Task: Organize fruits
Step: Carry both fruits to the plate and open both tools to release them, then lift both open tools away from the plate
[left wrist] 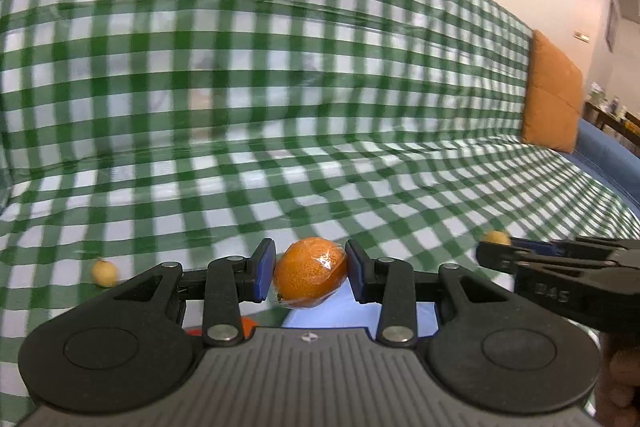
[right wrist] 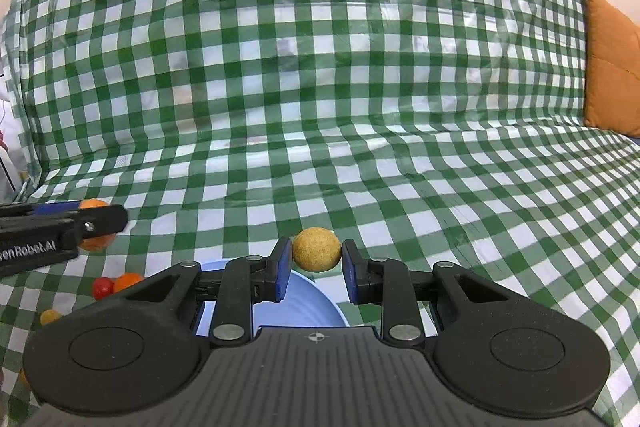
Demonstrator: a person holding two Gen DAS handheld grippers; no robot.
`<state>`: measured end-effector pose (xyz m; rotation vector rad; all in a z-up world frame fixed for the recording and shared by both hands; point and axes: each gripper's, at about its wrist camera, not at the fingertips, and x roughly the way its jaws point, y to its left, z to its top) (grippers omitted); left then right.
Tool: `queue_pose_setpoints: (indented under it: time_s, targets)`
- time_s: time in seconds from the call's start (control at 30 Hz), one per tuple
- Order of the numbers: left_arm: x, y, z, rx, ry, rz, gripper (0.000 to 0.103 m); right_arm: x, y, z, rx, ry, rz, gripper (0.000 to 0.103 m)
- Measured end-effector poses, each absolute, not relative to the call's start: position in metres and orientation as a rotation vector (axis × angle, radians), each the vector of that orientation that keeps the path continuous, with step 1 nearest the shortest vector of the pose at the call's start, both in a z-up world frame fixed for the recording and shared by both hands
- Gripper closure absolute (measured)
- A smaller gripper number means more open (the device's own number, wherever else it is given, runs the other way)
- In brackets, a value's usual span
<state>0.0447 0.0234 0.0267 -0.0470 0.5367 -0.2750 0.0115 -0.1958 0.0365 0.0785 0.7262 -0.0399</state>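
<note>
My left gripper is shut on a plastic-wrapped orange mandarin, held above a light blue bowl. My right gripper is shut on a small tan round fruit, also over the blue bowl. In the left wrist view the right gripper enters from the right with the tan fruit at its tip. In the right wrist view the left gripper enters from the left with the mandarin partly hidden behind a finger.
A green-and-white checked cloth covers the sofa seat and back. Loose on it lie a small yellow fruit, red and orange small fruits and a yellow one. An orange cushion leans at the right.
</note>
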Motion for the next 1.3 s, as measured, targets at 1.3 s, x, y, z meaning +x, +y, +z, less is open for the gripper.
queue_pose_setpoints:
  time_s: [1.3]
  targets:
    - [0.026,-0.03,0.014,0.062,0.535,-0.405,0.06,0.02,-0.211,0.018,0.106,0.81,-0.079,0.069]
